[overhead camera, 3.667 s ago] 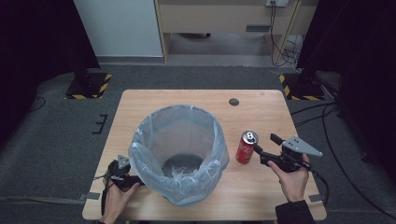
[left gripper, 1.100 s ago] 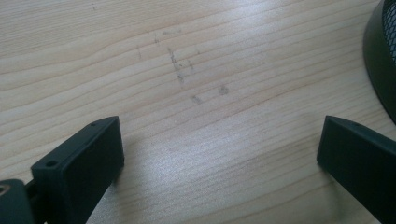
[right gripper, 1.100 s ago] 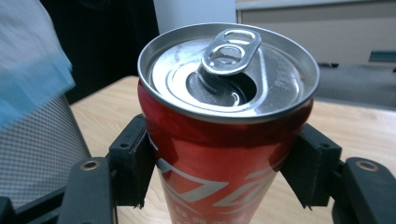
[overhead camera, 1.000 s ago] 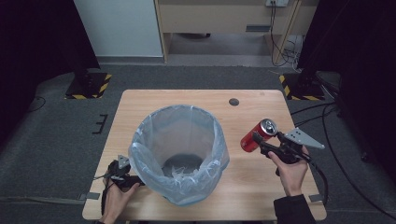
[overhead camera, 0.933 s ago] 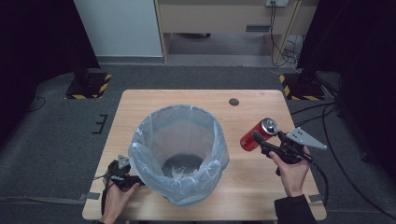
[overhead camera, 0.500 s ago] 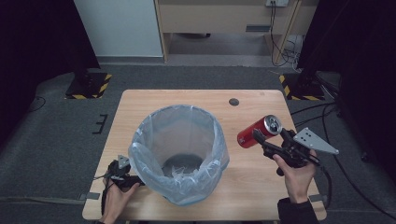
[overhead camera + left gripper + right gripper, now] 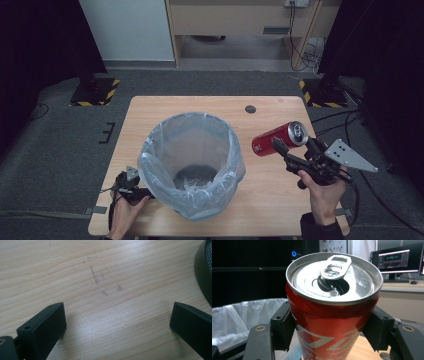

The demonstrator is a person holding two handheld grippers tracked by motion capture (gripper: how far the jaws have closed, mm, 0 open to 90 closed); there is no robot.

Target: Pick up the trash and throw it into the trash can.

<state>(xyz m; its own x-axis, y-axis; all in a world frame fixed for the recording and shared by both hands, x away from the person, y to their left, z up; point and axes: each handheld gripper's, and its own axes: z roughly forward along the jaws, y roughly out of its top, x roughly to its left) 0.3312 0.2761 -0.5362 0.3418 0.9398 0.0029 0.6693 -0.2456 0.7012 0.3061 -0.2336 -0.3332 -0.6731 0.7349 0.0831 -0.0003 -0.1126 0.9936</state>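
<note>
Right gripper (image 7: 280,148): jaws clamped on the red soda can (image 7: 278,139), one pad on each side of its body. Since a second ago the can has risen off the table (image 7: 270,200) and tipped over; it now hangs in the air just right of the bin (image 7: 192,167) with the clear liner. Judged: the lift is done and the carry toward the bin is under way. Long axis near level, opened top pointing far-right, base toward the bin. Left gripper (image 7: 117,322): jaws wide, empty, low over the table's near-left edge.
</note>
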